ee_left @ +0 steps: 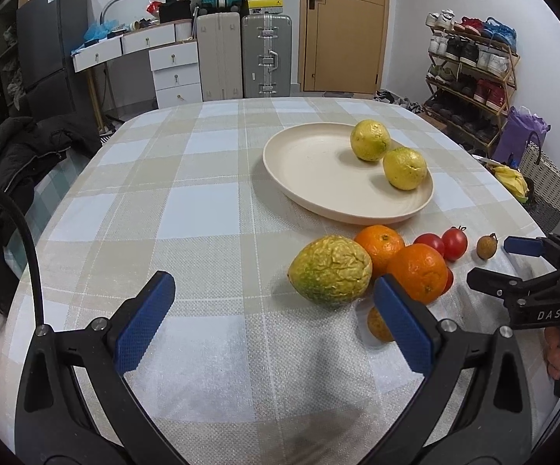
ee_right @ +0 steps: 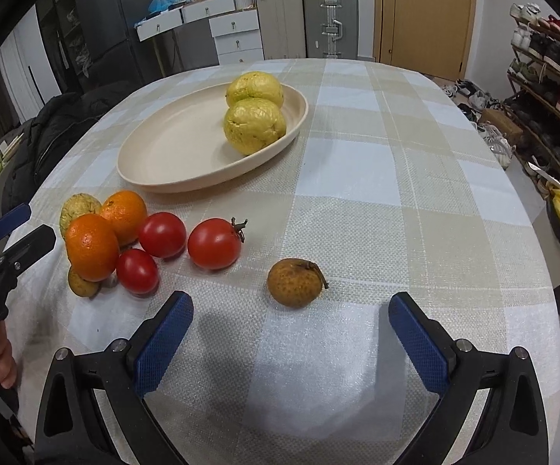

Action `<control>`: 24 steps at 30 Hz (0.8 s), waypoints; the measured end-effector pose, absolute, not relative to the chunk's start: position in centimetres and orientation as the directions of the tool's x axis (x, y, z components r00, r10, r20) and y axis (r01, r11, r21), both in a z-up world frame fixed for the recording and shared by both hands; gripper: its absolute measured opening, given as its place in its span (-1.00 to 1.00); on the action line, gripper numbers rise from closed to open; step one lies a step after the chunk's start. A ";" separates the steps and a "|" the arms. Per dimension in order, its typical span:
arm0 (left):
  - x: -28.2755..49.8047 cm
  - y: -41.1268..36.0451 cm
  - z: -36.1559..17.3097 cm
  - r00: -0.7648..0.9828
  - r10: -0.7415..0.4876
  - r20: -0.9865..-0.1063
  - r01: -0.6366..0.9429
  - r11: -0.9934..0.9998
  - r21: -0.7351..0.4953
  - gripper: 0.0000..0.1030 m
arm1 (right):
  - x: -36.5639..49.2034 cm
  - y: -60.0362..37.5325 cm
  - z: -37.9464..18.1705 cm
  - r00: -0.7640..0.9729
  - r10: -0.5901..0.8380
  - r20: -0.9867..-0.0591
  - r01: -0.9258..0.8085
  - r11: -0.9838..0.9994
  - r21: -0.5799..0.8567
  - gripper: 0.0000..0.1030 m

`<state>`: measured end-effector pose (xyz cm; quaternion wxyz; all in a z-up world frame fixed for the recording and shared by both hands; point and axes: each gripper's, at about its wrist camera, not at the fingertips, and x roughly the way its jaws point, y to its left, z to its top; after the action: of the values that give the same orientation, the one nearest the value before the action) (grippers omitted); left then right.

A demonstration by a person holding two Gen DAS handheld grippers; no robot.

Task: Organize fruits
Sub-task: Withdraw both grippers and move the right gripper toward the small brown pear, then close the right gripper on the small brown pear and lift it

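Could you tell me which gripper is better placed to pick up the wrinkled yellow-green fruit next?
Left. The wrinkled fruit lies just ahead of the open left gripper; the right gripper faces the small brown fruit.

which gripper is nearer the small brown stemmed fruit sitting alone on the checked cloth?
Right. The right gripper is open directly before the small brown stemmed fruit; the left gripper sits beyond the orange pile, by the wrinkled yellow-green fruit.

— Lighting?
— Even, bright indoor light from overhead. Soft shadows lie under the plate (ee_left: 307, 193) and fruit; a broad dim patch falls on the tablecloth (ee_right: 357, 178) at lower centre of both views.
— Glare?
— Small highlights on the tomatoes (ee_right: 214, 244) only.
— Sharpness?
— Centre crisp. Strong fisheye bending at the edges, black vignette in all corners.
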<state>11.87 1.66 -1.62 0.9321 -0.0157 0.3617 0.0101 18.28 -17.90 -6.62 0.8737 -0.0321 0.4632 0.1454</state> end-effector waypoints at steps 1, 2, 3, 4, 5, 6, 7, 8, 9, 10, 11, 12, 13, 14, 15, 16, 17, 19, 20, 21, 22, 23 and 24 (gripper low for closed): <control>11.9 1.6 -1.7 0.736 -0.001 -0.677 -0.023 0.999 -0.027 0.99 | 18.4 -17.7 -6.7 0.526 0.216 -0.823 -0.282 0.957 0.071 1.00; 11.9 1.6 -1.7 0.732 -0.010 -0.681 -0.016 0.999 -0.032 0.99 | 18.5 -17.5 -6.7 0.523 0.214 -0.825 -0.286 0.956 0.067 1.00; 12.0 1.5 -1.8 0.729 -0.015 -0.685 -0.010 0.999 -0.033 0.99 | 18.5 -17.4 -6.7 0.521 0.219 -0.825 -0.292 0.954 0.069 1.00; 12.0 1.4 -1.9 0.726 -0.016 -0.687 -0.007 1.000 -0.031 0.99 | 18.6 -17.2 -6.7 0.517 0.224 -0.826 -0.297 0.952 0.072 1.00; 12.0 1.4 -2.0 0.724 -0.019 -0.690 -0.003 1.000 -0.031 0.99 | 18.6 -17.0 -6.7 0.516 0.228 -0.826 -0.300 0.951 0.075 0.99; 12.1 1.3 -2.0 0.721 -0.025 -0.693 0.002 0.999 -0.034 0.99 | 18.7 -16.9 -6.7 0.515 0.231 -0.825 -0.302 0.950 0.078 0.98; 12.1 1.3 -2.1 0.716 -0.032 -0.697 0.006 0.999 -0.039 0.99 | 18.7 -16.7 -6.6 0.516 0.233 -0.824 -0.305 0.949 0.077 0.97; 12.2 1.3 -2.2 0.713 -0.033 -0.701 0.007 0.999 -0.041 0.99 | 18.8 -16.5 -6.6 0.518 0.231 -0.823 -0.308 0.949 0.072 0.91; 12.2 1.3 -2.3 0.709 -0.034 -0.704 0.007 0.999 -0.041 0.99 | 18.8 -16.3 -6.6 0.524 0.226 -0.821 -0.311 0.948 0.063 0.80; 12.3 1.3 -2.4 0.706 -0.033 -0.707 0.007 0.999 -0.039 0.99 | 18.8 -16.1 -6.6 0.532 0.215 -0.819 -0.314 0.948 0.046 0.73; 12.4 1.3 -2.4 0.704 -0.033 -0.710 0.007 0.999 -0.040 0.99 | 18.8 -15.9 -6.5 0.537 0.203 -0.818 -0.315 0.949 0.029 0.63; 12.5 1.3 -2.4 0.702 -0.035 -0.711 0.008 0.999 -0.041 0.99 | 18.8 -15.8 -6.5 0.540 0.200 -0.817 -0.319 0.948 0.021 0.53; 12.5 1.2 -2.5 0.701 -0.035 -0.712 0.008 0.999 -0.041 0.99 | 18.9 -15.8 -6.4 0.540 0.207 -0.816 -0.323 0.946 0.026 0.48; 12.5 1.2 -2.5 0.699 -0.035 -0.714 0.008 0.999 -0.041 0.99 | 18.9 -15.8 -6.3 0.540 0.209 -0.815 -0.327 0.945 0.026 0.38; 12.6 1.2 -2.6 0.698 -0.034 -0.716 0.008 0.999 -0.040 0.99 | 18.9 -15.8 -6.2 0.541 0.207 -0.815 -0.329 0.944 0.021 0.26; 12.7 1.2 -2.6 0.696 -0.035 -0.718 0.010 0.999 -0.039 0.99 | 18.8 -15.8 -6.2 0.543 0.208 -0.814 -0.332 0.943 0.019 0.18; 12.7 1.1 -2.6 0.694 -0.035 -0.719 0.012 0.999 -0.038 0.99 | 18.8 -15.8 -6.1 0.544 0.212 -0.812 -0.336 0.942 0.021 -0.01; 12.7 1.0 -2.6 0.694 -0.034 -0.719 0.014 0.999 -0.033 0.99 | 18.6 -15.9 -5.9 0.547 0.215 -0.809 -0.342 0.940 0.018 -0.24; 12.7 1.0 -2.6 0.694 -0.035 -0.719 0.017 0.999 -0.032 0.99 | 18.6 -15.9 -5.9 0.548 0.219 -0.807 -0.346 0.938 0.020 -0.36; 12.7 0.9 -2.7 0.693 -0.037 -0.720 0.018 0.999 -0.033 0.99 | 18.5 -15.9 -5.9 0.551 0.219 -0.805 -0.348 0.937 0.018 -0.42; 12.7 0.9 -2.7 0.691 -0.040 -0.722 0.021 0.999 -0.035 0.99 | 18.4 -16.0 -6.0 0.552 0.220 -0.804 -0.350 0.937 0.016 -0.42; 12.8 0.8 -2.8 0.688 -0.042 -0.725 0.024 0.999 -0.035 0.99 | 18.4 -16.0 -6.0 0.553 0.221 -0.803 -0.352 0.936 0.015 -0.46; 12.8 0.7 -2.8 0.687 -0.041 -0.726 0.027 0.999 -0.031 0.99 | 18.4 -16.0 -6.0 0.553 0.222 -0.803 -0.354 0.935 0.015 -0.51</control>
<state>12.77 0.72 -2.78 0.9183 -0.0092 0.3954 -0.0186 18.40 -15.96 -5.97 0.8781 -0.0742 0.4434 0.1638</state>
